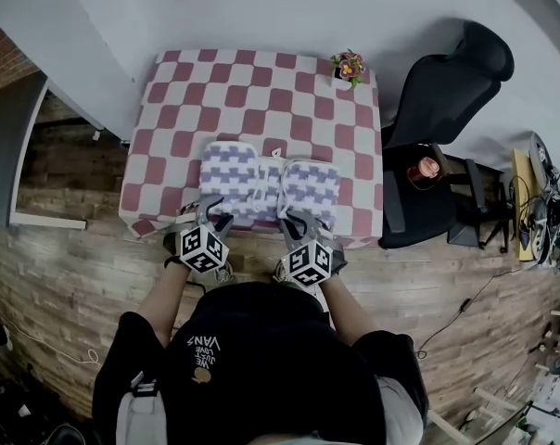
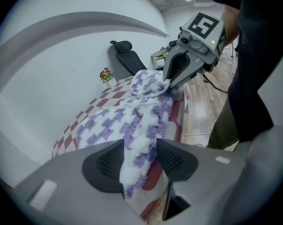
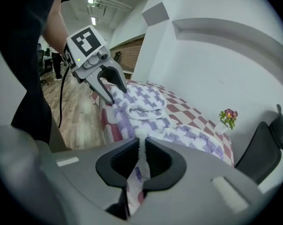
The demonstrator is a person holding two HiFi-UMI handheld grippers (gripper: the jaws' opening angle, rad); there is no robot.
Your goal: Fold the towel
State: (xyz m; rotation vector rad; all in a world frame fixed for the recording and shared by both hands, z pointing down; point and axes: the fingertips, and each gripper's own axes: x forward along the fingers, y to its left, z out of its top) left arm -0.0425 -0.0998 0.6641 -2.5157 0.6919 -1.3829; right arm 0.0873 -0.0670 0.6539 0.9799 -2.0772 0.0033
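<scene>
A purple-and-white checked towel [image 1: 261,179] lies bunched near the front edge of the table with the red-and-white chequered cloth [image 1: 261,91]. My left gripper [image 1: 209,213] is at the towel's near left corner. In the left gripper view its jaws [image 2: 140,146] stand wide open, and the towel [image 2: 132,121] hangs loosely between the pads. My right gripper [image 1: 294,222] is at the near right part. In the right gripper view it [image 3: 142,146] is shut on a thin fold of the towel [image 3: 146,104]. Each gripper shows in the other's view: the right gripper [image 2: 172,81] and the left gripper [image 3: 111,90].
A small pot of flowers [image 1: 349,66] stands at the table's far right corner. A black office chair [image 1: 447,91] and a black stand holding a red item [image 1: 424,170] are to the right of the table. Wooden floor surrounds the table, with a white wall behind.
</scene>
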